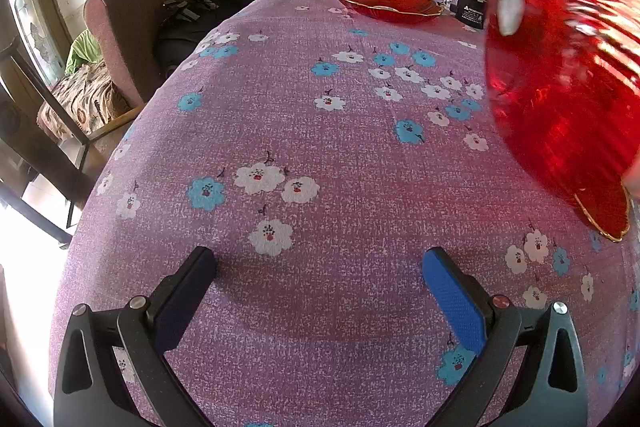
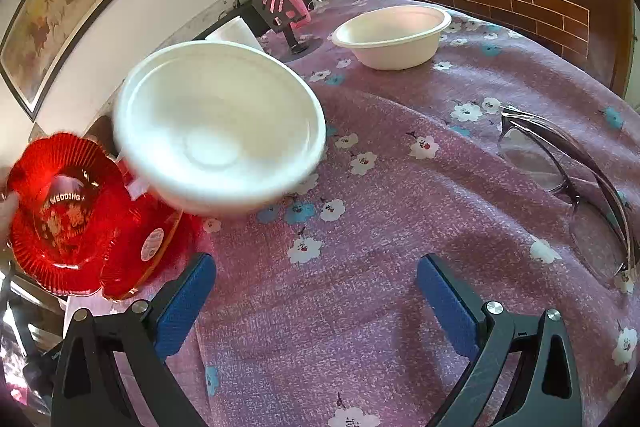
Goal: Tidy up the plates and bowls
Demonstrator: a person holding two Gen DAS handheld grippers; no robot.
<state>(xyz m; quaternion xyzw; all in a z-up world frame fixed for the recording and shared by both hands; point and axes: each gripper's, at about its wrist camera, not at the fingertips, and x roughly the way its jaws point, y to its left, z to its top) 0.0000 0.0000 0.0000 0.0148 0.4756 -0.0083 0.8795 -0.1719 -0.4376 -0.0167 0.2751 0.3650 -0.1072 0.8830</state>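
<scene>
Left wrist view: your left gripper point(image 1: 320, 267) stands wide and empty at the bottom over the purple floral tablecloth point(image 1: 304, 131); a red plate point(image 1: 388, 3) lies at upper centre, and a blurred red dish point(image 1: 568, 67) fills the right edge. Right wrist view: your right gripper point(image 2: 316, 275) is likewise spread wide, holding nothing. A blurred white bowl point(image 2: 220, 131) sits left of centre, a second white bowl point(image 2: 392, 35) upper centre, red plates point(image 2: 80, 215) at left, and eyeglasses point(image 2: 568, 183) at right.

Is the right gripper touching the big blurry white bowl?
Apart. In the right wrist view, the right gripper is open, and purple flowered tablecloth shows between its blue fingertips and the big white bowl.
</scene>
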